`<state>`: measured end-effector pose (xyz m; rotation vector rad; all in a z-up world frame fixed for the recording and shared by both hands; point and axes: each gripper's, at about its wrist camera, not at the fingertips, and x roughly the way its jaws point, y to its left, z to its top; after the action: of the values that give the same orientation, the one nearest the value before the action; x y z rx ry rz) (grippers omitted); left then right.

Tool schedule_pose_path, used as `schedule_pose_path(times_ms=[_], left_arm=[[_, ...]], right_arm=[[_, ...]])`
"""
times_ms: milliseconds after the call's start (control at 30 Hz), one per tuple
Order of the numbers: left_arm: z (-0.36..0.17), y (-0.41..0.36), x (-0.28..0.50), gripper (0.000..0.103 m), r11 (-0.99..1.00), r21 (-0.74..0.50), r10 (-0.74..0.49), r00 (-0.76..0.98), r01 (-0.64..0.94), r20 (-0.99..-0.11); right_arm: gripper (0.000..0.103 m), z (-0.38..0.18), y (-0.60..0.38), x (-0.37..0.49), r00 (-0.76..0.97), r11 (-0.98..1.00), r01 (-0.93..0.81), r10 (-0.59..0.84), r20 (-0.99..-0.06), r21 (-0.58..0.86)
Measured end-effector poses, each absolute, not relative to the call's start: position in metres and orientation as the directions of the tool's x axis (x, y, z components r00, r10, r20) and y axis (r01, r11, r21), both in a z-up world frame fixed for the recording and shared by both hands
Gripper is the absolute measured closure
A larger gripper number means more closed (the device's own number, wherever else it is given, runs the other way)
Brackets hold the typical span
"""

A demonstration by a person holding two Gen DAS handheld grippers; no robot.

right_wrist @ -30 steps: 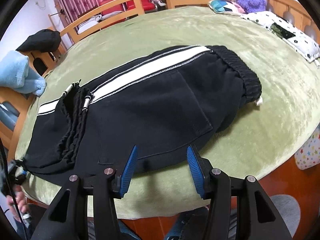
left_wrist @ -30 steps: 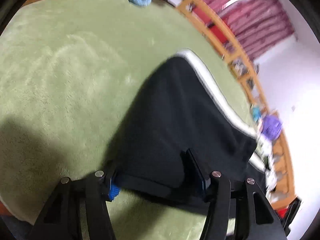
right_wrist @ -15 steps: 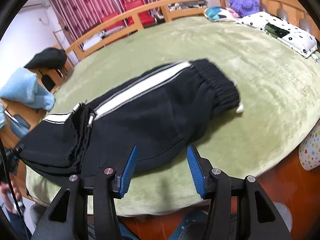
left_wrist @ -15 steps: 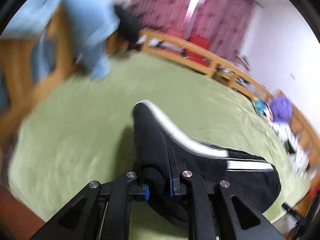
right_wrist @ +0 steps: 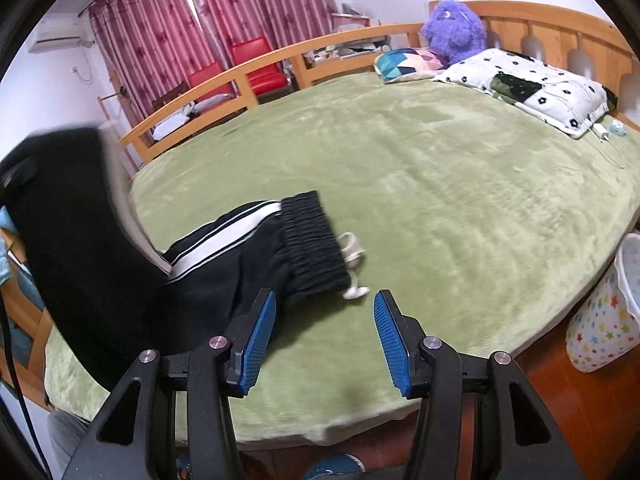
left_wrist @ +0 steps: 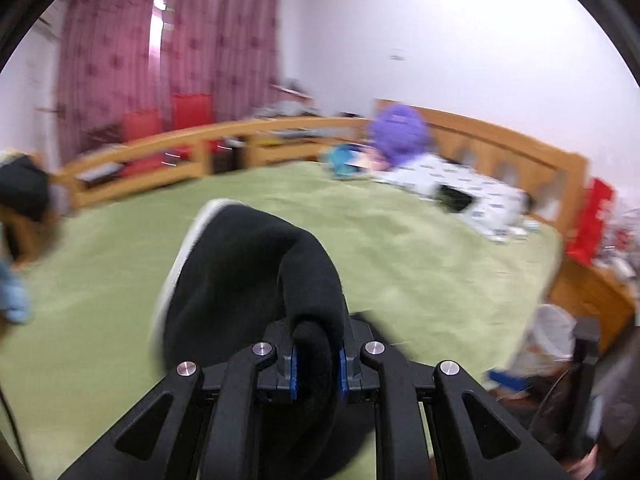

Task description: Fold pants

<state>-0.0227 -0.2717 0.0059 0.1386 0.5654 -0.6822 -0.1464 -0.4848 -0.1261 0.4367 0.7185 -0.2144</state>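
Note:
The black pants (right_wrist: 248,264) with a white side stripe lie on the green bed cover, their ribbed waistband (right_wrist: 312,240) and white drawstring toward the middle. My left gripper (left_wrist: 316,360) pinches a thick fold of the black fabric (left_wrist: 256,280) between its blue pads, though the jaws are opening slightly. That end is raised off the bed. In the right wrist view it is a blurred black sheet (right_wrist: 72,220) at the left. My right gripper (right_wrist: 324,336) stands open just in front of the waistband, with nothing between its fingers.
The green bed cover (right_wrist: 440,180) stretches far to the right and back. A patterned pillow (right_wrist: 532,88), a purple plush toy (right_wrist: 454,30) and a coloured cushion lie at the headboard. A wooden rail (right_wrist: 240,76) runs behind. A star-patterned bin (right_wrist: 600,332) stands beside the bed's front right.
My left gripper closed on the end of the pants, then lifted it and swung it across while rolling. My right gripper, still open, moved right along the bed's front toward the waistband.

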Motion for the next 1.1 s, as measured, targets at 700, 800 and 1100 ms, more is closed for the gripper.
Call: schedule_pose_path(times_ms=[700,800,1100], left_arm=[[-0.189,-0.152,-0.008,0.049,0.931,-0.147,-0.295,0.451,0.334,-0.842],[-0.192,-0.149,-0.028,0.048,0.925,-0.119,-0.291,0.473,0.361,-0.832],[-0.161,-0.112,0.021,0.037,0.927,-0.194,-0.343,0.516,0.322,-0.785]], right_arm=[[0.067,-0.210,-0.475,-0.077,0.612,0.903,0.258,0.121,-0.781,0.343],[0.067,-0.204,-0.473,-0.075,0.572,0.926,0.237,0.111,-0.813,0.293],[0.034,-0.155,-0.487,-0.067,0.683,0.951,0.185,0.057,-0.728,0.248]])
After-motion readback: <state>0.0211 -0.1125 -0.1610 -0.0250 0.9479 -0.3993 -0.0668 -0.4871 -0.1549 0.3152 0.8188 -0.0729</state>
